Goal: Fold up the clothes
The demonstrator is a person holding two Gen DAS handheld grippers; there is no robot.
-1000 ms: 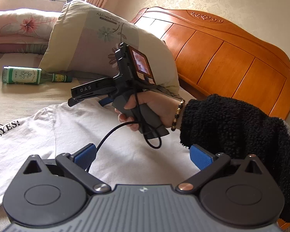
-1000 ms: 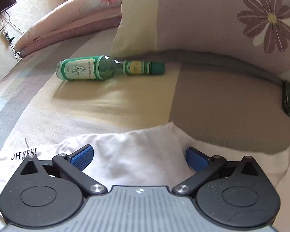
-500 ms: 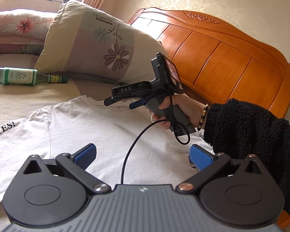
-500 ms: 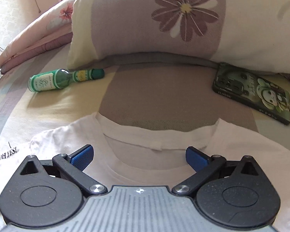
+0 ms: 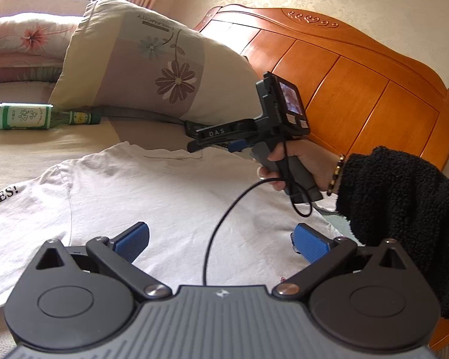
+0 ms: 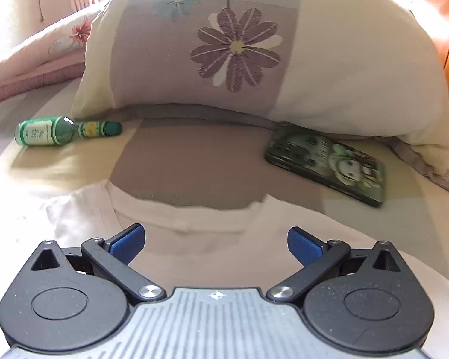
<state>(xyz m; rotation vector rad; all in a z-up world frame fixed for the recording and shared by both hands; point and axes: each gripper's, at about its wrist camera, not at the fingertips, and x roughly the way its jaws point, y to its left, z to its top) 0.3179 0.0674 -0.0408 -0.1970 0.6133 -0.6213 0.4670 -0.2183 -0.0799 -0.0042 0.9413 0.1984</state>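
Note:
A white T-shirt (image 5: 170,197) lies spread flat on the bed, collar toward the pillow, with black lettering on its left sleeve (image 5: 3,194). My left gripper (image 5: 221,240) hovers open over the shirt's body, nothing between its blue pads. In the left wrist view a hand in a black fleece sleeve holds my right gripper (image 5: 215,145) above the shirt's right shoulder. In the right wrist view that gripper (image 6: 215,243) is open over the neckline (image 6: 188,209), holding nothing.
A flowered pillow (image 6: 239,48) leans on the orange wooden headboard (image 5: 359,89). A green glass bottle (image 6: 63,130) lies left of it and a green-cased phone (image 6: 329,161) lies right of it. A pink quilt (image 5: 21,39) lies at the far left.
My right gripper has swung to the right across the shirt, from its left shoulder to the collar. The phone has come into its view. Both grippers stayed open.

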